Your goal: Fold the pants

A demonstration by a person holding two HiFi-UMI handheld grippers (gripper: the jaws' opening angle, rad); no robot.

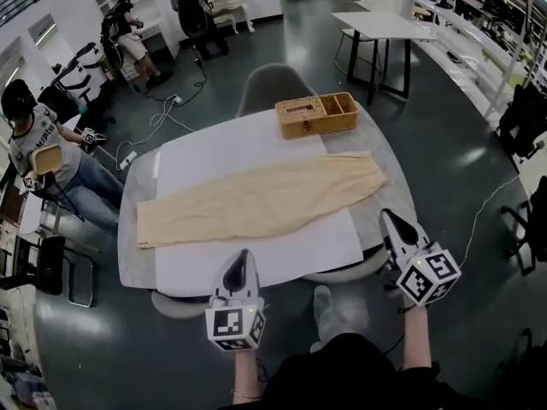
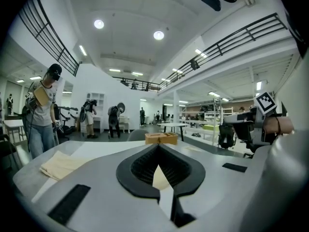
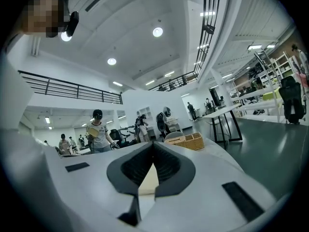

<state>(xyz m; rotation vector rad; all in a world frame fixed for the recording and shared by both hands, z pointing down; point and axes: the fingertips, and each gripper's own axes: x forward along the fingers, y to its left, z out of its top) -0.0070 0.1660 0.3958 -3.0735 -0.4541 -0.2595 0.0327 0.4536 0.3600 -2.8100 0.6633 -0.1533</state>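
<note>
Beige pants (image 1: 256,202) flat on table (image 1: 128,246); L tool (image 1: 241,260) & R tool (image 1: 390,219) both closed, empty.

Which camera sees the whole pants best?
The head view: the pants lie stretched out full length on the table. The left gripper view catches only one end; the right gripper view shows at most a beige sliver.

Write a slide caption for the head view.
Beige cloth pants lie flat on a white sheet; left gripper and right gripper, both shut, hover at the near side.
</note>
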